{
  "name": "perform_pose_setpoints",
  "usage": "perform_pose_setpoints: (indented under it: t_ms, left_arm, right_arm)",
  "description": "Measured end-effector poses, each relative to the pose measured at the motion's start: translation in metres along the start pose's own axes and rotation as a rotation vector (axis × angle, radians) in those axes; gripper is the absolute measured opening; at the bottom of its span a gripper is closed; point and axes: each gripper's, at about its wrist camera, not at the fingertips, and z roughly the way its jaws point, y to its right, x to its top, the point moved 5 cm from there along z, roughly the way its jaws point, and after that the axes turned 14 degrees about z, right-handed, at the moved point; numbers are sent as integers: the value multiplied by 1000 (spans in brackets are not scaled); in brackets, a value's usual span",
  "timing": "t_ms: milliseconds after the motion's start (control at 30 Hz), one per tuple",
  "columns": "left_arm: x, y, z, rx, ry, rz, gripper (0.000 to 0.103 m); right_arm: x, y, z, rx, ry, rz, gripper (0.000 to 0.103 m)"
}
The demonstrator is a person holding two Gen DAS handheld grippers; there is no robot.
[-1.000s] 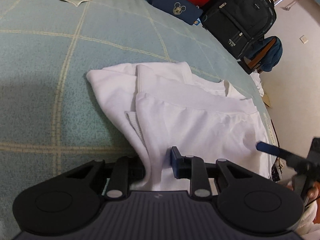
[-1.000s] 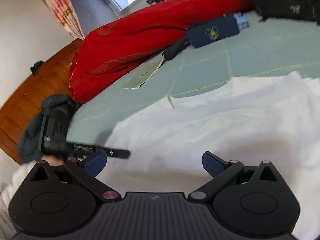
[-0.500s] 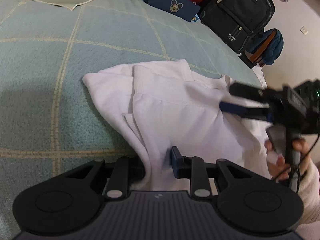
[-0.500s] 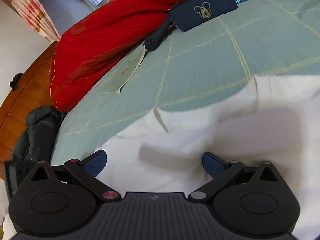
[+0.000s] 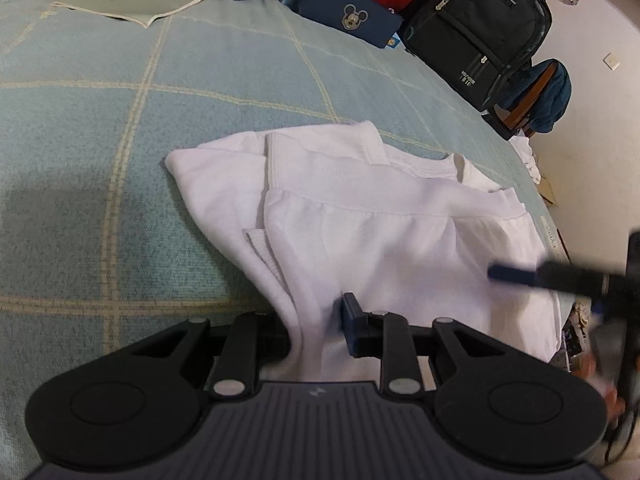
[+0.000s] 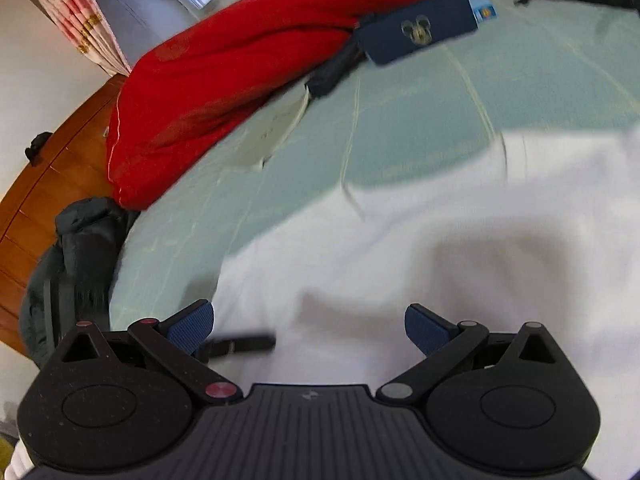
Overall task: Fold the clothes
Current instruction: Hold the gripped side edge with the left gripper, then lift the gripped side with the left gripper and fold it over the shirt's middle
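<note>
Pinching a bunched fold of the white garment (image 5: 384, 240) at the bottom centre of its frame, the left gripper (image 5: 316, 320) has its jaws clenched on the cloth. The right gripper (image 6: 308, 324) hovers with jaws released wide above the same garment, which fills the lower right of that view. Farther up, the green checked bedspread (image 5: 120, 128) carries a navy pouch (image 5: 348, 20) and a black backpack (image 5: 476, 28).

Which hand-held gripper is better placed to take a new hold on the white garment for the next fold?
Right. The right hand-held gripper is open and empty over the white garment; the left hand-held gripper is already shut on its near edge.
</note>
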Motion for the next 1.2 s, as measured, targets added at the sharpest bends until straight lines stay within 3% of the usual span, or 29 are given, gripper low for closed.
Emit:
perform_pose_setpoints:
  t_ms: [133,233,400,600,867,1000,1200]
  left_arm:
    - [1,2,0,22,-11,5,26]
    - [1,3,0,34,-10,0,26]
    - [0,2,-1,42,-6,-25,26]
    - [3,5,-2,70,-26,-46,27]
    - [14,27,-5,174,-105,35,25]
    - [18,37,-13,195,-96,53,17]
    - [32,63,-30,168,-65,70,13]
  right_arm:
    - [-16,4,3,-40,-18,5,103]
    - [-19,-5,-14,-1,3,-3,103]
    - [-30,11,0,-28,-68,59,103]
    - [-30,3,-35,7,-35,26,103]
    - [-47,21,-80,-58,28,-111,103]
    - [-50,30,-96,-48,60,-134,103]
    - [-48,37,-107,-16,105,-154,103]
